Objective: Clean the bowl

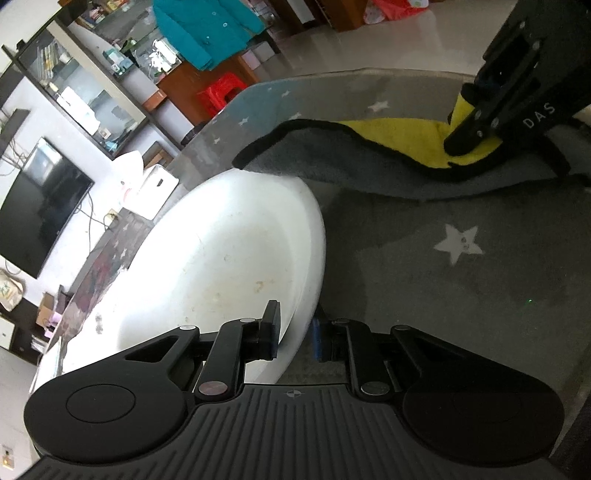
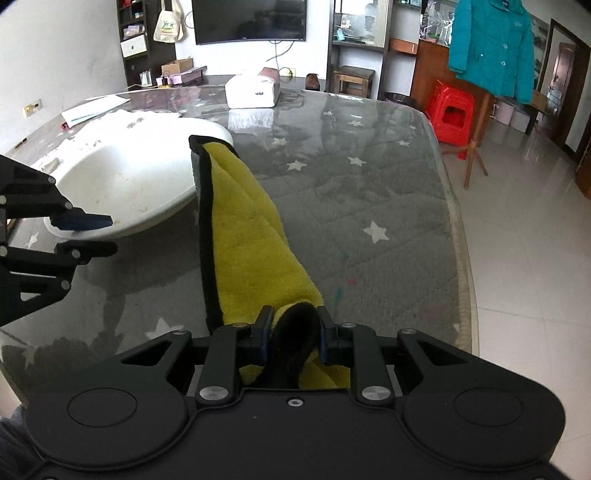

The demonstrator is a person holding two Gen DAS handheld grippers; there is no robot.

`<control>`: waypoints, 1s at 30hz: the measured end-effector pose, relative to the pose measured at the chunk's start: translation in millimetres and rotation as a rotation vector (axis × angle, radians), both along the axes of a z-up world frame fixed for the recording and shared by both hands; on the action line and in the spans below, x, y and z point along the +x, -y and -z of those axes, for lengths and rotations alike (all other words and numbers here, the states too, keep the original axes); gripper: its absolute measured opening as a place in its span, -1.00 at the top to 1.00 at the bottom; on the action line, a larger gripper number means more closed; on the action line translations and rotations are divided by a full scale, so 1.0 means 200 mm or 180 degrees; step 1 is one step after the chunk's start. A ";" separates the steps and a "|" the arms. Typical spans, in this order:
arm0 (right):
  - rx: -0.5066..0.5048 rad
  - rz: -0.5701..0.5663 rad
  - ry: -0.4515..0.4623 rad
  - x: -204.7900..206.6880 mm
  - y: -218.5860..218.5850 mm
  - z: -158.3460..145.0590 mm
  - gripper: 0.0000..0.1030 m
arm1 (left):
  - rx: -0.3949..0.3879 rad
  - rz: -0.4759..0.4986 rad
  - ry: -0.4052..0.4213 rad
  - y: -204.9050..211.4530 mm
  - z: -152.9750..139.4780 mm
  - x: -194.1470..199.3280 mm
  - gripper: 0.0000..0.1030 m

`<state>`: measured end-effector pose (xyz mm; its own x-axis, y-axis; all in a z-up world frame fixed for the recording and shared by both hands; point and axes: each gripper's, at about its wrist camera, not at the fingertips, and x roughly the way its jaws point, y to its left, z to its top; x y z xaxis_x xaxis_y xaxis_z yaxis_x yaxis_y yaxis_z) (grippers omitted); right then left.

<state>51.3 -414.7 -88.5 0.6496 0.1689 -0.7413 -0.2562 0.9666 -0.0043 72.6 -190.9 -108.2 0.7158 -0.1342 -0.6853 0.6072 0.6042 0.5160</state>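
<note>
A white bowl (image 1: pixel 221 258) with brown stains inside sits on the grey star-patterned table (image 1: pixel 461 277); it also shows in the right wrist view (image 2: pixel 129 177). My left gripper (image 1: pixel 295 332) is shut on the bowl's near rim, one finger inside and one outside; it shows at the left of the right wrist view (image 2: pixel 99 234). My right gripper (image 2: pixel 291 332) is shut on a yellow cloth (image 2: pixel 251 236) with black edging. The cloth stretches from the gripper to the bowl's rim. In the left wrist view the right gripper (image 1: pixel 469 140) holds the cloth (image 1: pixel 399 136) at the upper right.
A white tissue box (image 2: pixel 253 92) and papers (image 2: pixel 92 109) lie at the table's far side. A red stool (image 2: pixel 450 114) and a teal coat (image 2: pixel 491 44) on a stand are beyond the table's right edge (image 2: pixel 458 206). A TV (image 2: pixel 251 18) hangs on the far wall.
</note>
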 end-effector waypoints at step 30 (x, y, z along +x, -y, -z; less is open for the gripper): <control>0.0229 0.0128 0.0086 -0.01 0.02 -0.03 0.52 | -0.1713 -0.0401 -0.0352 -0.30 -0.45 0.18 0.70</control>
<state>48.7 -419.3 -83.3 0.6766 0.1945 -0.7102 -0.2179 0.9742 0.0592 107.7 -131.2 -19.0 0.6767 -0.4037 -0.6157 0.5463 0.8359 0.0523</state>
